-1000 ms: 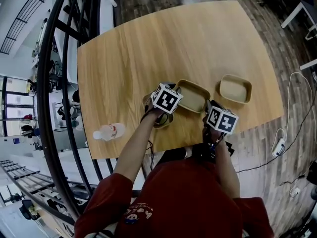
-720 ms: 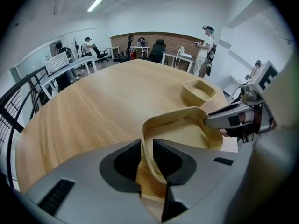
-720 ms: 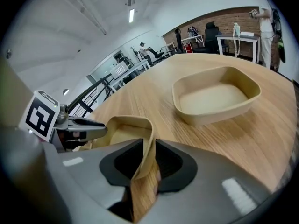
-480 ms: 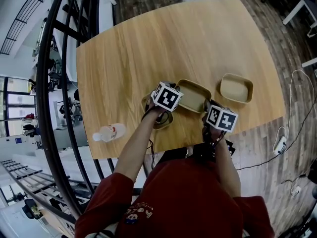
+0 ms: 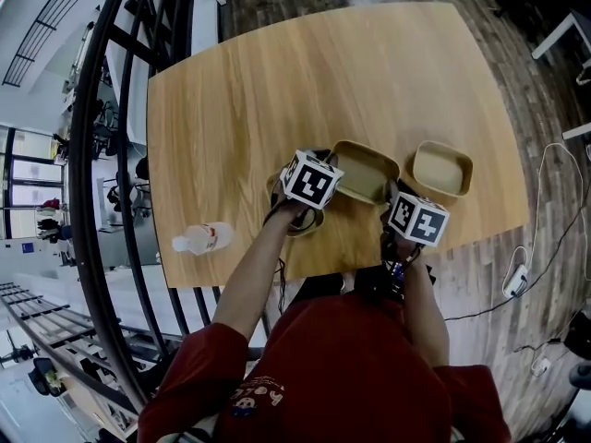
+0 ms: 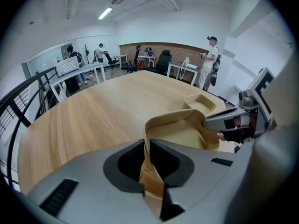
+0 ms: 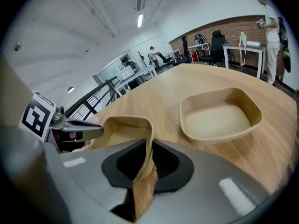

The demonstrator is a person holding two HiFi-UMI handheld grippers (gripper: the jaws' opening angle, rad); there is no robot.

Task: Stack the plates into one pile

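Now the left gripper [image 6: 147, 146] and right gripper [image 7: 150, 155], jaws just closing tighter, pinch the plate [image 5: 362, 175] by opposite rims.

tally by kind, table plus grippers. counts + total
Plates: 2 (held plate, free plate)
Round dish, partly hidden: 1
Bottle: 1
Grippers: 2 (left gripper, right gripper)
Total: 6
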